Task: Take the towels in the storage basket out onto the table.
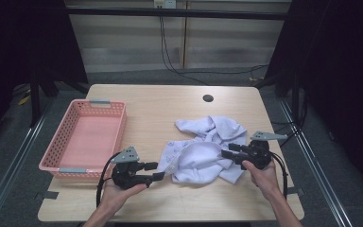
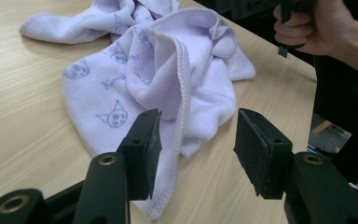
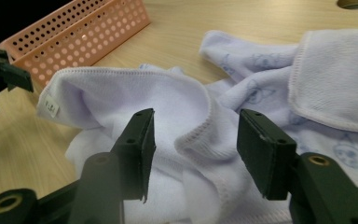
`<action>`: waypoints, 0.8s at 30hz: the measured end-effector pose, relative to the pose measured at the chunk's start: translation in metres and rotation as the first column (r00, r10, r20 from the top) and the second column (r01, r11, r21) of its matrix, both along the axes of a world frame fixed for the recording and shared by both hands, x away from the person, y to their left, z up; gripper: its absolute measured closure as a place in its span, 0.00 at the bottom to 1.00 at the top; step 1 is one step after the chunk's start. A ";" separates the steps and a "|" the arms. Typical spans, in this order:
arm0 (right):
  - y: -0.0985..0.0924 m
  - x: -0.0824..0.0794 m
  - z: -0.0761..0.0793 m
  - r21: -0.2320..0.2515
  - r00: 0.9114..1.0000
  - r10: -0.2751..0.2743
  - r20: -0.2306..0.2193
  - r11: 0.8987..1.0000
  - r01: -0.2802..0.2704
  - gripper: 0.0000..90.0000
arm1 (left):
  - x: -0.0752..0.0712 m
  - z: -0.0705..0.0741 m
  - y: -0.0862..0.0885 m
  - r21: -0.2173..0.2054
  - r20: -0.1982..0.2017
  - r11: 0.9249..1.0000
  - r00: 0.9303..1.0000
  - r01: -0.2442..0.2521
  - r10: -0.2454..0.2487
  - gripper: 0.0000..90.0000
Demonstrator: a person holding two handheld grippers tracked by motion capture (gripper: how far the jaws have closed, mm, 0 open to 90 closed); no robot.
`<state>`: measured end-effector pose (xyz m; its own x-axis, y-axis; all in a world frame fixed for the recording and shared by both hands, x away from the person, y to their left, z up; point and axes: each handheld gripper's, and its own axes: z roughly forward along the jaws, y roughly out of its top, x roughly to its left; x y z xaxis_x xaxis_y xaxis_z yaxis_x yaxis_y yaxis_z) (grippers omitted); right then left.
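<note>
Both my tools, left tool [image 1: 155, 171] and right tool [image 1: 227, 153], stood spread at opposite edges of the lilac towel [image 1: 203, 149], gripping nothing, ready to regrasp it.

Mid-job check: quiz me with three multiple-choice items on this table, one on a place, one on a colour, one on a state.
1. Where does the perforated plastic basket stand?
A. left of the crumpled printed terry towel
B. on the towel
C. right of the towel

2. What colour is the basket?
A. blue
B. pink
C. green

3. How do the left tool and the right tool stand?
A. both clamped on the towel
B. both open
C. one clamped on the basket

Answers: 1 A, the high view shows the basket at the table's left edge. 2 B, its walls are pink. 3 B, each gripper view shows a clear gap between the pads and the cloth.
</note>
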<state>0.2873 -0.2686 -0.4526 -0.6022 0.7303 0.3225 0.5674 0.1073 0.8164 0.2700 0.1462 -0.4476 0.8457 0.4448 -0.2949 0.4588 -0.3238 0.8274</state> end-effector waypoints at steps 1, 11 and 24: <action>0.003 0.003 -0.002 -0.014 1.000 -0.007 -0.002 1.000 0.007 0.47 | 0.001 -0.002 0.000 0.001 -0.010 1.000 1.000 0.006 -0.006 0.54; 0.020 0.019 -0.024 -0.082 0.998 0.033 -0.052 0.996 -0.037 0.47 | 0.010 -0.029 -0.007 0.086 -0.010 0.996 1.000 -0.007 0.008 0.48; -0.003 0.016 -0.006 -0.001 1.000 0.002 -0.024 1.000 -0.002 0.96 | 0.023 -0.011 0.006 0.031 0.006 0.997 0.998 -0.070 0.070 0.98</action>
<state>0.3029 -0.2716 -0.4589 -0.5961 0.7291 0.3362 0.5862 0.1091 0.8028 0.2927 0.1522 -0.4585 0.8136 0.5119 -0.2758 0.4773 -0.3171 0.8196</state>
